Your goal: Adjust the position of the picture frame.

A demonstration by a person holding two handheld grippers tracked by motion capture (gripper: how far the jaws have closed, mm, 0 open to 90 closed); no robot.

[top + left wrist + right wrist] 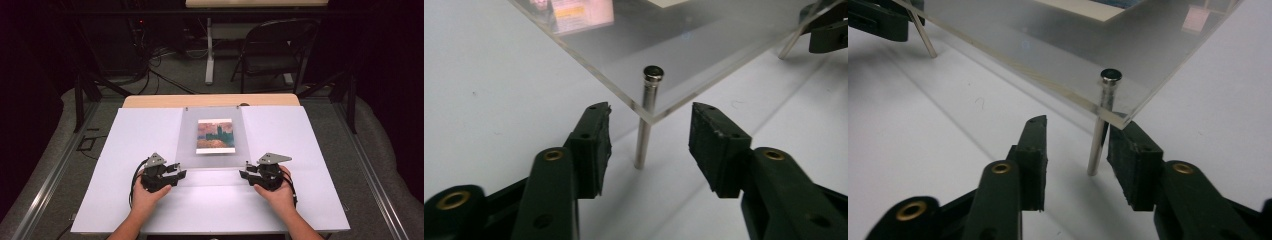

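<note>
Two tools (181,172) (243,174) agape, two pins (647,117) (1101,125) – one plate (212,157)

Both forearms come in over the table's near edge. The left hand (150,192) holds the left gripper (181,170) low and pointed inward, jaws apart. The right hand (277,190) mirrors it, with the right gripper (243,171) level and pointed inward, jaws also apart, gripping nothing.

Tabletop (130,150): white, plain, with a light wood edge at the far side. Clear plate (212,150): colourless, transparent. Picture (215,135): orange-red above, dark blue-green at centre, white border. Pins (646,117): silver metal. Hand-held gripper (649,145) jaws: black, brass-coloured rivets.
</note>
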